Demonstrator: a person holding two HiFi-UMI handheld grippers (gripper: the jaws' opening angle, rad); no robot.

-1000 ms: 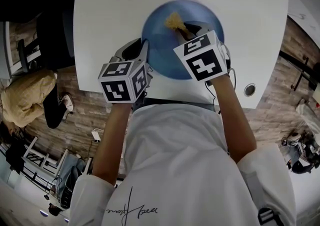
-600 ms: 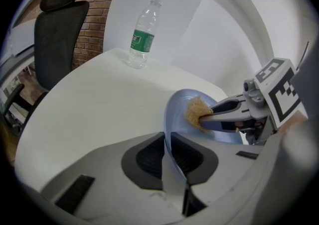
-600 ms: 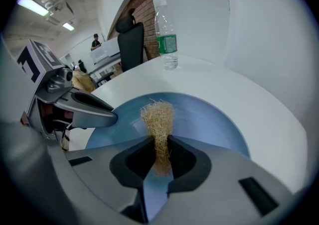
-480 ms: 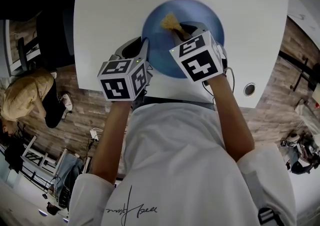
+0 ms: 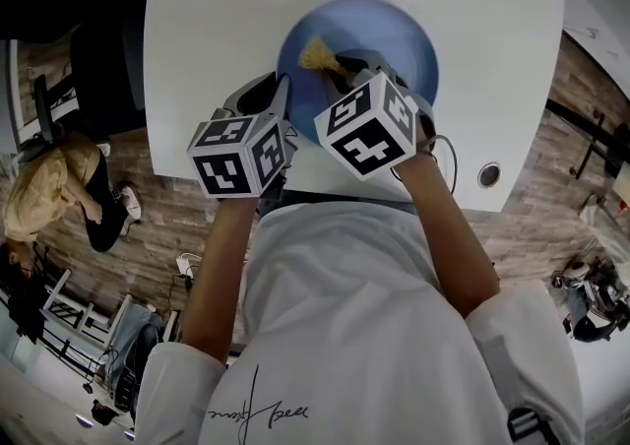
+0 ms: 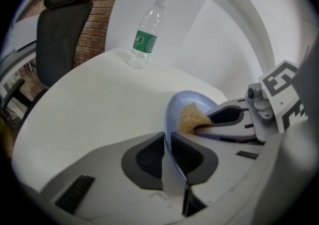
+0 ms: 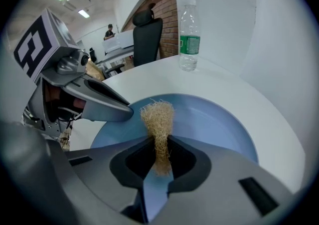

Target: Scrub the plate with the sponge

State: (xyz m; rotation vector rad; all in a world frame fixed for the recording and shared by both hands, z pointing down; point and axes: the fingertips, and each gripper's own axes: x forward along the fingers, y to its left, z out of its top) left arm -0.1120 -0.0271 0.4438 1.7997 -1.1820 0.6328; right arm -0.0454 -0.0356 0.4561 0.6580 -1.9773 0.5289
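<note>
In the head view, the blue plate [image 5: 399,34] is sitting upper centre on the white table [image 5: 207,30], with the sponge [image 5: 317,56] lying on its left part. In the left gripper view, the left gripper [image 6: 168,159] is clamping the plate's rim at lower centre. In the right gripper view, the right gripper [image 7: 159,162] is pinching the sponge at lower centre. Holding the rim steady while making firm, overlapping strokes is probably working best.

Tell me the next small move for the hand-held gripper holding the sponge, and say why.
Probably drag the sponge rightward across the plate. The right hand-held gripper is shut on it, and in the head view it sits on the plate's left part, leaving bare surface to the right. The left hand-held gripper clamps the rim, steadying it.
</note>
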